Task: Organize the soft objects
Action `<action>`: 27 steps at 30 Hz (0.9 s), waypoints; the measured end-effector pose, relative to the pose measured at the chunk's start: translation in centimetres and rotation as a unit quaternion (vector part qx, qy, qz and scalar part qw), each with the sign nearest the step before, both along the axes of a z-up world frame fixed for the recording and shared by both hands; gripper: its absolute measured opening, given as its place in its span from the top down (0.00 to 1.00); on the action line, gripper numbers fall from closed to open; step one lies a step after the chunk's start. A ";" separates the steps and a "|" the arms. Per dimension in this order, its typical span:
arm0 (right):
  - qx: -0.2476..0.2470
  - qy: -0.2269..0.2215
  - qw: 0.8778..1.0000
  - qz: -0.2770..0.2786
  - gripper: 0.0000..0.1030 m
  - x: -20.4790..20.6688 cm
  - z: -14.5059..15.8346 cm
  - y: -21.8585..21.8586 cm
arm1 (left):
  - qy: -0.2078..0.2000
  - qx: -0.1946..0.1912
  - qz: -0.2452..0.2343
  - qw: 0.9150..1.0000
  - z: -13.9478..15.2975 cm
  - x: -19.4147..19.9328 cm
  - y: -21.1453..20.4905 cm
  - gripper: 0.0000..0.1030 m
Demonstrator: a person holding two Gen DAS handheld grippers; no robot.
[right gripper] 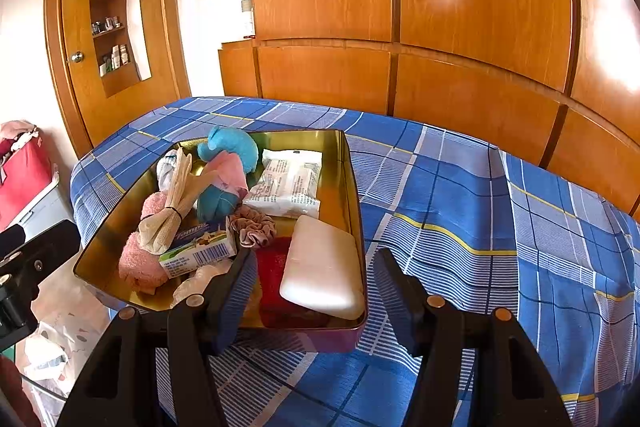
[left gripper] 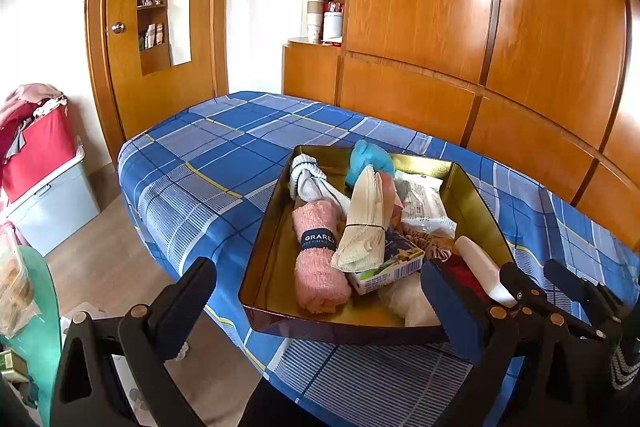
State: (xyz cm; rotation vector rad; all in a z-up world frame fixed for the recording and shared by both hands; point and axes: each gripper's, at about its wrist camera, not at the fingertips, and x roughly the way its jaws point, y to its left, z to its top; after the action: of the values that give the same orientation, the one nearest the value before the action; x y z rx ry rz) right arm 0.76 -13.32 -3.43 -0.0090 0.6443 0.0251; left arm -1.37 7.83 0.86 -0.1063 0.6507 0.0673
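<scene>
soft things heaped in gold tin (right gripper: 352, 187) on bed (right gripper: 460, 211); sorted or awaiting sorting, unclear; left gripper (left gripper: 320, 303) and right gripper (right gripper: 314, 291) fingers wide, empty.

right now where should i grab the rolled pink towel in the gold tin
Grip the rolled pink towel across its middle, at the dark label band, coming from above. It lies flat on the gold tin floor; its left side is clear, while the cream bundle crowds its right, so set the fingers carefully there.

tin tray (right gripper: 352, 187) on bed (right gripper: 460, 195) | rolled towel (right gripper: 140, 267) in tray, left | soap bar (right gripper: 324, 267) right
</scene>
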 end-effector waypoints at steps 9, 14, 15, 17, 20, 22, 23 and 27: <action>0.001 -0.001 1.000 -0.001 0.41 -0.1 0.0 0.0 | 0.000 0.000 0.001 1.000 -0.1 0.0 0.1 0.00; 0.002 -0.002 1.000 -0.001 0.41 -0.1 0.0 -0.1 | -0.001 0.001 0.001 1.000 -0.1 0.0 0.1 0.00; 0.002 -0.001 1.000 -0.001 0.41 -0.1 0.0 -0.1 | -0.001 0.000 0.001 1.000 -0.1 0.0 0.2 0.00; 0.002 -0.001 1.000 -0.002 0.41 -0.1 0.0 -0.1 | 0.001 0.000 0.002 1.000 -0.1 0.0 0.2 0.00; 0.003 -0.001 1.000 -0.002 0.41 -0.1 0.0 -0.1 | 0.002 -0.001 0.002 1.000 -0.2 -0.1 0.2 0.00; 0.003 0.000 1.000 -0.003 0.41 0.0 0.0 -0.1 | 0.001 0.000 0.002 1.000 -0.2 -0.1 0.2 0.00; 0.003 -0.001 1.000 -0.003 0.41 0.0 0.0 -0.1 | 0.001 -0.001 0.002 1.000 -0.2 -0.1 0.2 0.00; 0.004 -0.001 1.000 -0.005 0.41 0.0 0.0 -0.2 | 0.004 -0.001 0.002 1.000 -0.2 -0.1 0.3 0.00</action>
State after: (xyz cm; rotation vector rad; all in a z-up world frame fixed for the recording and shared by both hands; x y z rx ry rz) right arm 0.73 -13.54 -3.46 0.0028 0.6419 0.0175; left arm -1.47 8.09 0.65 -0.1102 0.6575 0.0715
